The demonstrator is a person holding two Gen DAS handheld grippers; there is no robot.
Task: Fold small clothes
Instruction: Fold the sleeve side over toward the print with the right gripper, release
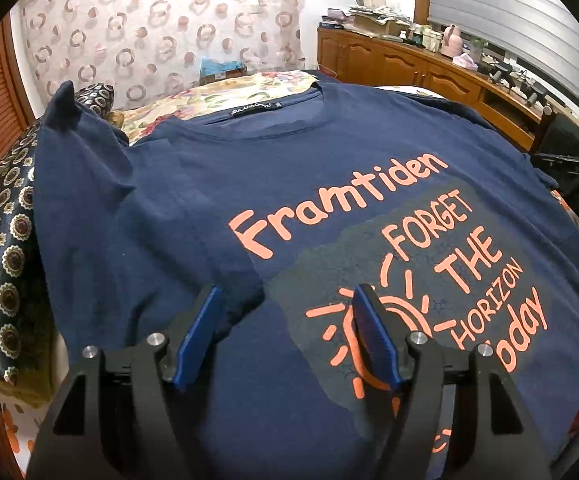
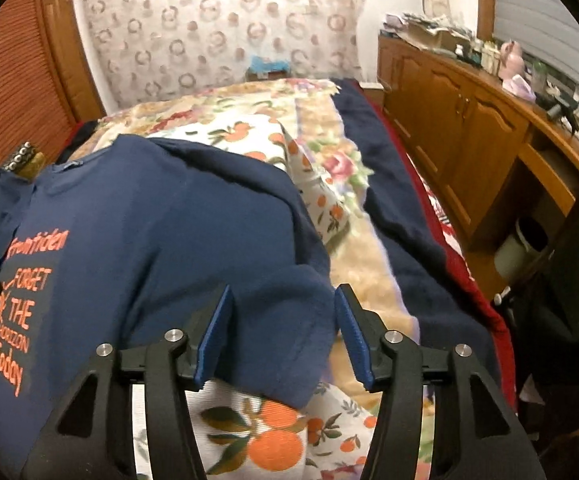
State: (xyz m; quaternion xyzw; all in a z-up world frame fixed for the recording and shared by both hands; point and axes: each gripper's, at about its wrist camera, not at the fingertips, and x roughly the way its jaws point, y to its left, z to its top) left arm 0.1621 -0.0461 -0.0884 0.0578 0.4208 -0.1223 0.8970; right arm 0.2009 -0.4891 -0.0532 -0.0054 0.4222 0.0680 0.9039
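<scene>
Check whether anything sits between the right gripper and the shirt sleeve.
Nothing visible does. The open right gripper hangs directly over the navy T-shirt's sleeve, with only the orange-print sheet underneath.

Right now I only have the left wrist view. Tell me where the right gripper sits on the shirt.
Observer: The right gripper is open, its fingers either side of the T-shirt's sleeve end.
Operator: Report what lies under that sleeve.
Observer: A white cloth with an orange-fruit print, showing just below the sleeve's hem.
Operator: Say what is beyond the sleeve, to the right.
Observer: A dark navy blanket runs along the bed's right side, apart from the shirt.
</scene>
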